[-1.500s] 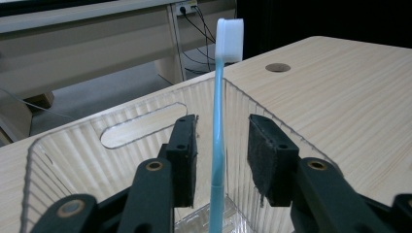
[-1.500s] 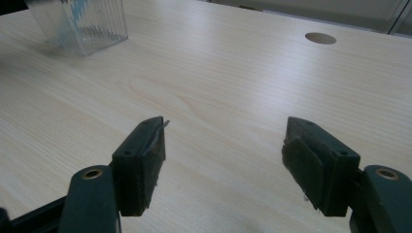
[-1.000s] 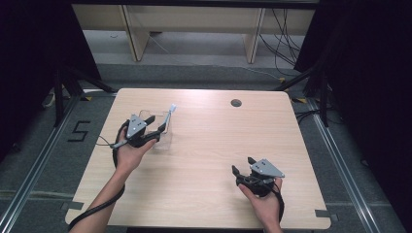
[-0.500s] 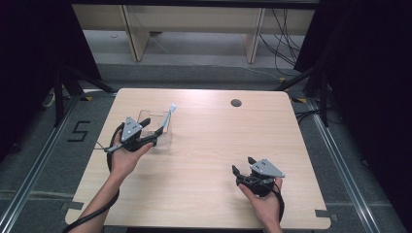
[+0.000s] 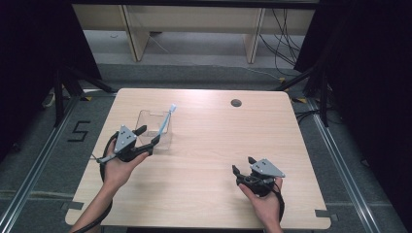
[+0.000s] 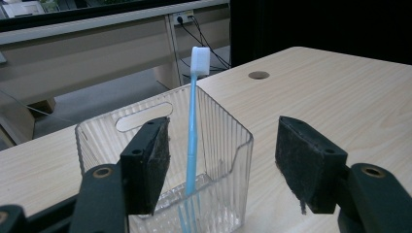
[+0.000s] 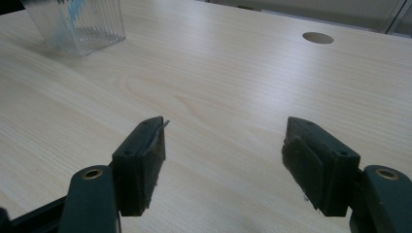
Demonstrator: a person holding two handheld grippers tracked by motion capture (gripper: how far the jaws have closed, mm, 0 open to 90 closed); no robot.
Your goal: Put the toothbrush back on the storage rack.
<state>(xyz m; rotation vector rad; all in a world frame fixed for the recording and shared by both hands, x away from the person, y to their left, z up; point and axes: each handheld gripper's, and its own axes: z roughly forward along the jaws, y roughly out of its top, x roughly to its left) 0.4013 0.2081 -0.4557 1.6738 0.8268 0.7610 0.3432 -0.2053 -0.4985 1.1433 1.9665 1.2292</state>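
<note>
Readable marking: a "5" [image 5: 79, 131] taped in black on the grey floor left of the worktop [image 5: 204, 194]. No brand or label legible on any item.

Worktop: pale wood grain, rounded corners, one round cable hole [image 5: 236, 103] near the far edge.

Container [image 6: 214, 145]: clear plastic, ribbed walls, rectangular, open top, with an oblong slot cut high in its back wall. Stands upright on the left half of the worktop.

Toothbrush [image 6: 193, 131]: light blue handle, white head. Handle foot sits inside the container; the brush leans, with its head rising above the rim toward the far side.

Left claw [image 5: 148, 137]: jaws spread, black with worn grey pads. In the left gripper view one jaw stands in front of the container's left side and the other is out past its right wall; no contact that I can confirm. Held in the person's left hand [image 5: 116, 167].

Right claw [image 5: 244, 165]: jaws spread, nothing between them, over bare wood at the near right of the worktop, well apart from the container. Held in the right hand [image 5: 265, 204].
</note>
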